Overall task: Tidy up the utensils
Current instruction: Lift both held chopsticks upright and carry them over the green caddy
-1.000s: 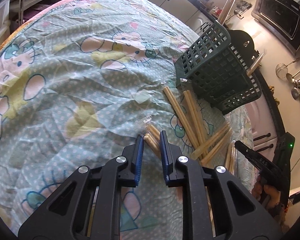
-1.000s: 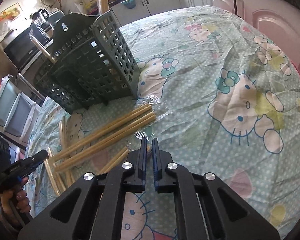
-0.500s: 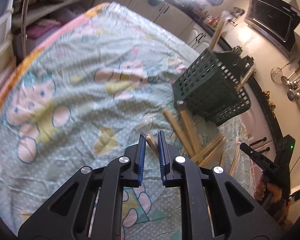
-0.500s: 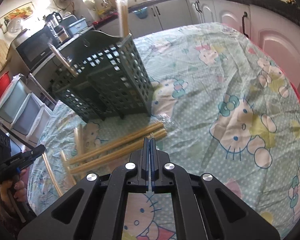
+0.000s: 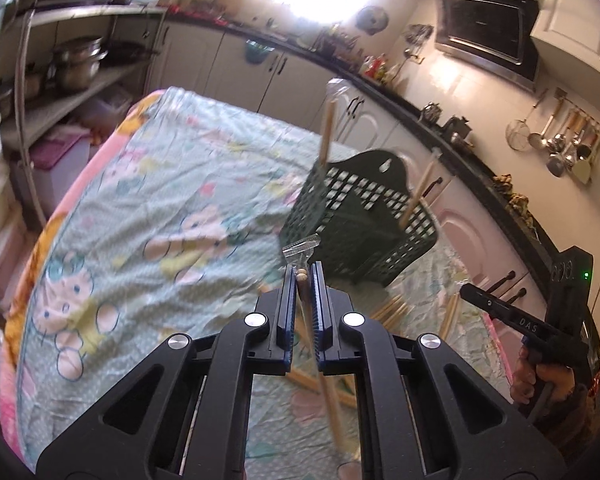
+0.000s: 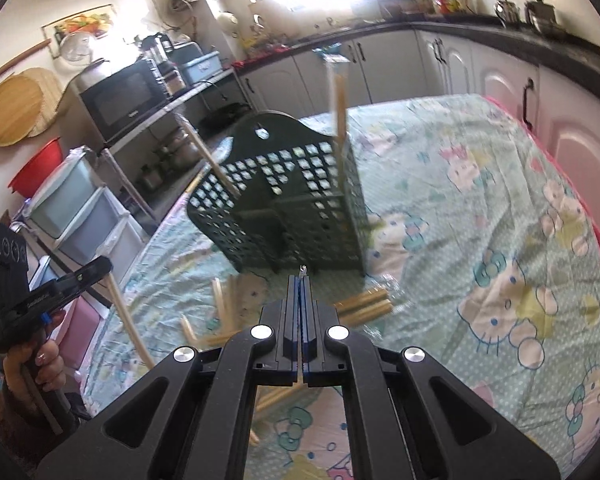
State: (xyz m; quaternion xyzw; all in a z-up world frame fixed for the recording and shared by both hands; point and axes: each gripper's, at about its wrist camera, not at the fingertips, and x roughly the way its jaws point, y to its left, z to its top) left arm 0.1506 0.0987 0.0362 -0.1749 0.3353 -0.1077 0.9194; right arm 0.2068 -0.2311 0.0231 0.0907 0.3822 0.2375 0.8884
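Observation:
My left gripper (image 5: 301,270) is closing on a plastic-wrapped pair of wooden chopsticks (image 5: 300,276), which hangs down through the jaws above the table. From the right wrist view the left gripper (image 6: 102,266) carries that pair (image 6: 126,320) slanting downward. My right gripper (image 6: 302,278) is shut, with a sliver of clear wrapper (image 6: 302,268) pinched at its tip; blurred sticks show under it. A dark green perforated basket (image 5: 360,220) (image 6: 292,208) stands ahead with chopsticks (image 5: 326,132) (image 6: 340,104) upright in it. Loose chopsticks (image 5: 388,308) (image 6: 364,306) lie before the basket.
The table wears a pale green cartoon-cat cloth (image 5: 160,200) (image 6: 480,220). Kitchen cabinets (image 6: 500,80) and a dark counter run behind it. A microwave (image 6: 120,100) and plastic drawers (image 6: 80,216) stand beyond the table's left edge. A hand (image 6: 40,364) grips the left tool.
Both grippers have risen from the cloth. The left one closed on the wrapped chopsticks and lifted them. The right jaws shut fully on a wrapper end.

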